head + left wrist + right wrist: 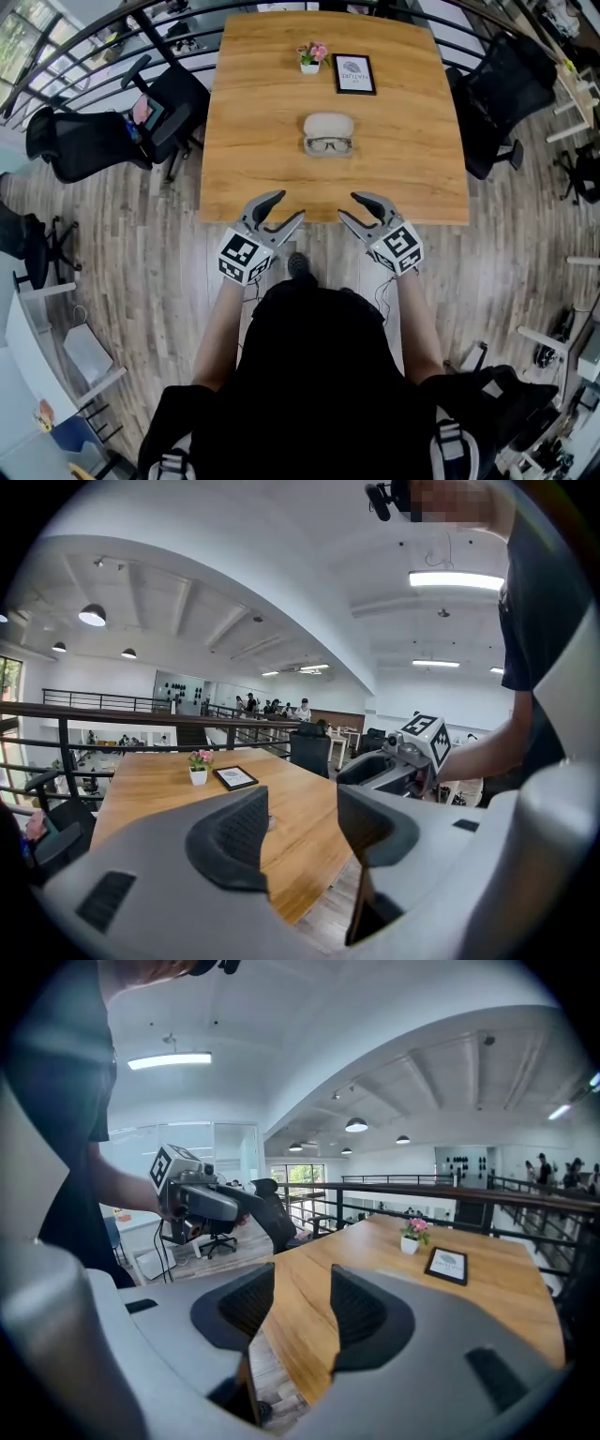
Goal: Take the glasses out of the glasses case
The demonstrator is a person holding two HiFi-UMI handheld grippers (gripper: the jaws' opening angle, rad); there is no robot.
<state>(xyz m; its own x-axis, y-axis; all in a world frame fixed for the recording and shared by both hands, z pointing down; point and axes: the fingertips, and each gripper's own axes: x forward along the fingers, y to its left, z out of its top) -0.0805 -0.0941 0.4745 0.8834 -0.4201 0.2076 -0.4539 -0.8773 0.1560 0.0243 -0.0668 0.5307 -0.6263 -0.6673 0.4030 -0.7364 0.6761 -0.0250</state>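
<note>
An open pale glasses case (328, 125) lies in the middle of the wooden table (253, 122). Dark-framed glasses (329, 144) rest in its near half. Both grippers hover at the table's near edge, well short of the case and pointing toward it. My left gripper (289, 206) is open with nothing between its fingers, which the left gripper view (305, 832) shows too. My right gripper (349, 206) is open and empty as well, as the right gripper view (302, 1312) shows. In both gripper views the case is hidden behind the jaws.
A small pot of pink flowers (310, 58) and a black picture frame (354, 73) stand at the table's far side. Black office chairs stand to the left (84, 141) and right (502, 94). A dark railing (84, 42) curves round behind.
</note>
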